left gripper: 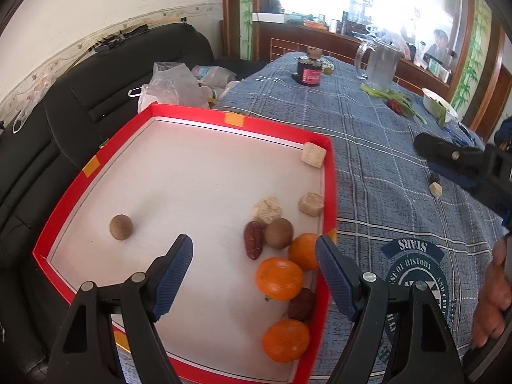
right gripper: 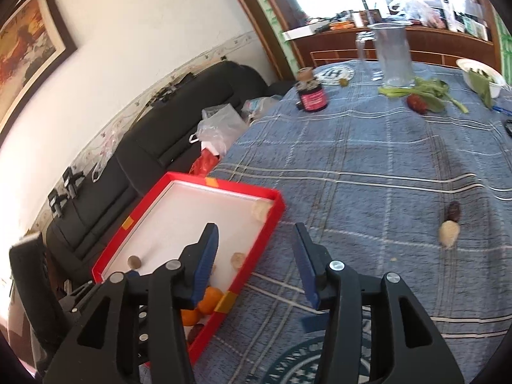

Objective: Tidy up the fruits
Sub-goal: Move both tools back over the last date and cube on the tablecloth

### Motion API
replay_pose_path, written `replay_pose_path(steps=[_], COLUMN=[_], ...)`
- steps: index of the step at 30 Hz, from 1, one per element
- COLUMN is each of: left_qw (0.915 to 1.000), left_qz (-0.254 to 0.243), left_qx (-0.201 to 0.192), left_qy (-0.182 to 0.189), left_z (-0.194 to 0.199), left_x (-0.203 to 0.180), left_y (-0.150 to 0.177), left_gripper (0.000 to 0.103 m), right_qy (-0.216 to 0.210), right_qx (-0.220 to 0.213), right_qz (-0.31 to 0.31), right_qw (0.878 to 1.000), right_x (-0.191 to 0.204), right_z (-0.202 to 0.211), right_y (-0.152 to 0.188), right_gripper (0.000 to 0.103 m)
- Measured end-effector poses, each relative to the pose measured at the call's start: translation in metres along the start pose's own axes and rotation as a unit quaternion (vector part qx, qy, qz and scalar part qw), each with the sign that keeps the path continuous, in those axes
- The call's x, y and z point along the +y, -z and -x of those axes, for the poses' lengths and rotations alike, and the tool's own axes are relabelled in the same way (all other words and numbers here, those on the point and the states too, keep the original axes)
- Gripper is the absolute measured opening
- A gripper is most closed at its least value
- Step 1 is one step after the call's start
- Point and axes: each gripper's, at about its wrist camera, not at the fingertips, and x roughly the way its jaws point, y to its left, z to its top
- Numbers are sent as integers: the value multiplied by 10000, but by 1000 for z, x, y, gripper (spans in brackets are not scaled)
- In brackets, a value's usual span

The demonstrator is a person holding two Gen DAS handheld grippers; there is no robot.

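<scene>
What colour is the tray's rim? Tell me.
Red, with orange tape patches; the tray shows best in the left wrist view.

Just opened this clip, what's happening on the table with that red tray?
A person holding a gripper in each hand is sorting fruit into a red tray on a blue plaid tablecloth. The tray already holds three oranges, red dates, round brown fruits and pale blocks. Both grippers are open and empty: the left gripper hovers over the tray, the right gripper hangs at the tray's edge. A dark date and a pale piece lie loose on the cloth.
</scene>
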Motion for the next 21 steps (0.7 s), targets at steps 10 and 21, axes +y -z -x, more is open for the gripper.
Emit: replay_pose_path(steps=[10, 21], left_qw=[9993, 9966], left_qz=[-365, -763], left_qx=[-12, -138], left_qy=[108, 285], left_z=[6, 10], left_x=[-34, -76], left_y=[3, -3], left_gripper=[79, 79], right_qy=[303, 773], right_qx=[-257, -159], right_qz=[-783, -579], right_qw=[9961, 9952], right_x=[-81, -127], right_z=[45, 70], right_y=[-11, -7], right_gripper=[52, 52])
